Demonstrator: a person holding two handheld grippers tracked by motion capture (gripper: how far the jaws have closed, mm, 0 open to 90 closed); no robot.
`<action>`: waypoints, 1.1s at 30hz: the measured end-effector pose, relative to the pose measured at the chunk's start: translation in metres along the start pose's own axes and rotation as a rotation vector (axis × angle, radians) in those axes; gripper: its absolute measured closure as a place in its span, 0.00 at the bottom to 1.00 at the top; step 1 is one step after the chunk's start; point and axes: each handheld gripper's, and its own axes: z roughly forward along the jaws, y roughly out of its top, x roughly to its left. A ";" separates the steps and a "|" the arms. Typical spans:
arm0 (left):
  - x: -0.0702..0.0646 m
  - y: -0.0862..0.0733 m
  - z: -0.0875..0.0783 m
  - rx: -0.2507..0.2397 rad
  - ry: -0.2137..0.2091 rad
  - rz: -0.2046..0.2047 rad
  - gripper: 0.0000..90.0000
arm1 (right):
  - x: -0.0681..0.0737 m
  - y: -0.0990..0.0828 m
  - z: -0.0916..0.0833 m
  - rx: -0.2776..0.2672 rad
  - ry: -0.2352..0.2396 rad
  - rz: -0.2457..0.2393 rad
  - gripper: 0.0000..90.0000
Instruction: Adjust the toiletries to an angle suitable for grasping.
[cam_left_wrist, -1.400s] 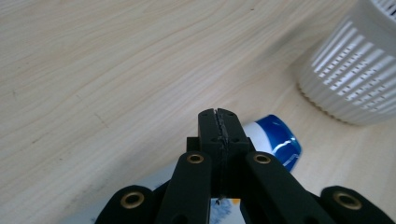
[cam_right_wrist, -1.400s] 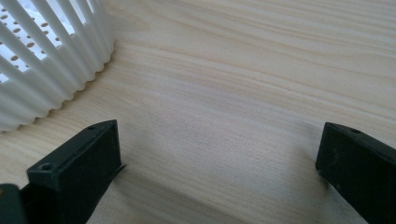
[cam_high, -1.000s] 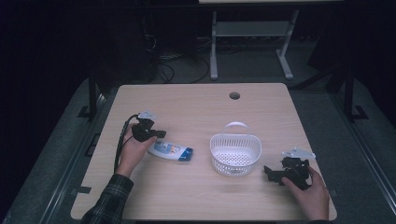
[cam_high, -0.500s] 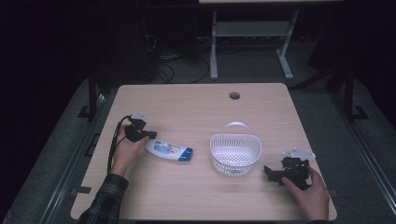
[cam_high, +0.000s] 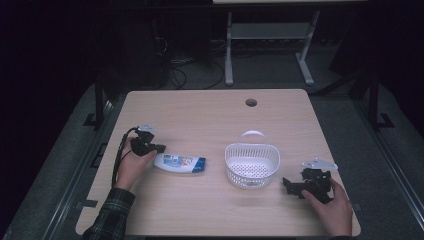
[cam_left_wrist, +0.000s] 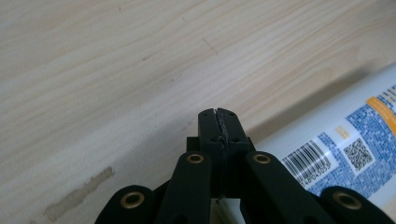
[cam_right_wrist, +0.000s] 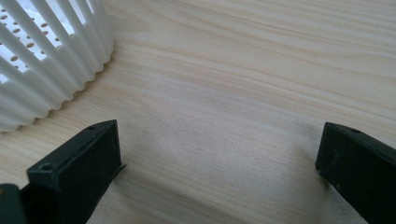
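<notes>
One white bottle (cam_high: 178, 163) with a blue label lies on its side left of centre in the high view. One white basket (cam_high: 252, 165) stands right of centre. Two grippers rest on one table (cam_high: 210, 120): the left gripper (cam_high: 159, 148), jaws pressed together on nothing, just beside the bottle's end; the right gripper (cam_high: 286, 183), jaws wide apart, near the basket.

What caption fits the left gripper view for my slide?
Left gripper, fingers shut and empty, beside the lying white bottle on the wooden table.

bottle (cam_high: 178, 163) left of basket (cam_high: 251, 166), well apart, on table (cam_high: 210, 115).
</notes>
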 end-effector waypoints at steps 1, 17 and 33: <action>0.000 -0.002 -0.001 0.002 0.001 -0.001 1.00 | 0.000 0.000 0.000 0.000 0.000 0.000 0.00; -0.016 -0.019 -0.011 0.042 -0.011 0.017 1.00 | 0.000 0.000 0.000 0.000 0.000 0.000 0.00; -0.033 -0.048 -0.035 0.052 -0.031 0.017 1.00 | 0.000 0.000 0.000 0.000 -0.001 0.002 0.00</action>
